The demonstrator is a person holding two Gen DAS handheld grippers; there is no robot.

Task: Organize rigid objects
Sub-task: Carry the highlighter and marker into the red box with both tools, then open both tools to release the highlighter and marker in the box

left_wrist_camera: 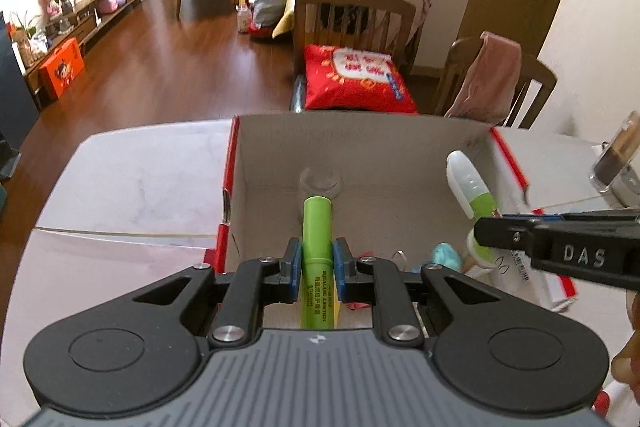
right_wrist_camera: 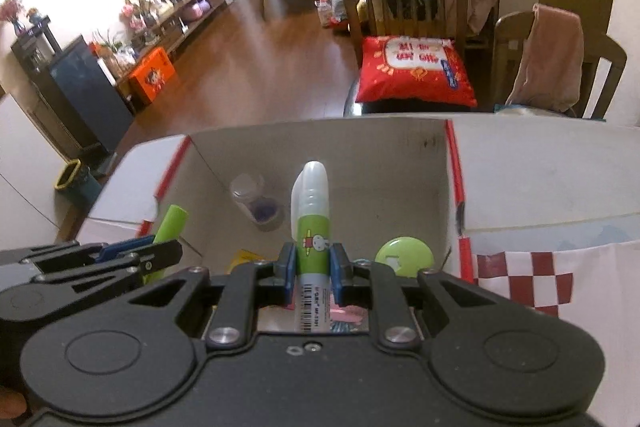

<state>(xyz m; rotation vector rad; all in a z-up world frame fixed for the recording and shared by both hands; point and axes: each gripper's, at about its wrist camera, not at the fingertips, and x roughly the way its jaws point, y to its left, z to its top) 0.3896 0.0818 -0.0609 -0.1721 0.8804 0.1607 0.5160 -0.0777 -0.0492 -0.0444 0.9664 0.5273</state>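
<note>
Clamped between the blue pads of the left gripper [left_wrist_camera: 316,259], a smooth green lip-balm tube [left_wrist_camera: 316,247] runs straight ahead along the fingers, its rear end hidden under the gripper body. Similarly, the right gripper [right_wrist_camera: 312,265] is closed on a white-and-green glue pen [right_wrist_camera: 314,227] with a rounded translucent cap and a cartoon label; its barcoded tail is partly covered. Both held items hang over an open cardboard box [left_wrist_camera: 360,139] with red edges, which stands on a pale table [left_wrist_camera: 132,179]. Beyond each tip, on the box floor, lies a clear lidded jar [right_wrist_camera: 250,193], blurred. Right of the right gripper's fingers sits a round green badge [right_wrist_camera: 404,255]. Farther off, a red cushion [left_wrist_camera: 356,79] rests on a wooden chair [left_wrist_camera: 352,15].
</note>
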